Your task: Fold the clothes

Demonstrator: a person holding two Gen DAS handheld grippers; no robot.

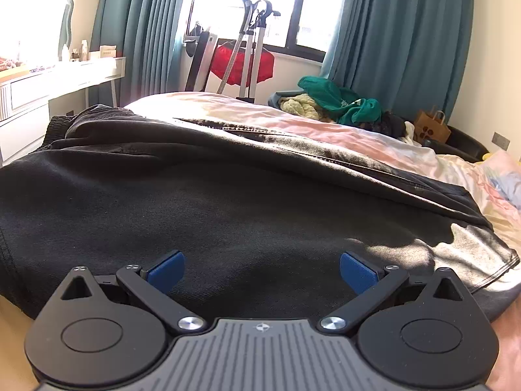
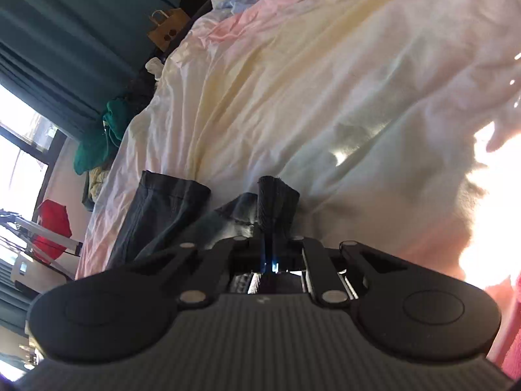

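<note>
A black garment (image 1: 202, 189) lies spread across the bed, filling most of the left wrist view. My left gripper (image 1: 262, 272) hovers just above its near part, its blue pads (image 1: 167, 270) wide apart with nothing between them. In the right wrist view my right gripper (image 2: 272, 228) is shut on a bunched hem of the black garment (image 2: 276, 202), which sticks up past the closed jaws. Another part of the same dark cloth (image 2: 162, 208) hangs to the left over the sheet.
The pastel bedsheet (image 2: 309, 97) is rumpled. A pile of green and cream clothes (image 1: 329, 101) sits at the bed's far side, near a brown paper bag (image 1: 431, 127). Teal curtains (image 1: 400, 39), a red item on a metal stand (image 1: 242, 62) and a white desk (image 1: 52, 84) border the bed.
</note>
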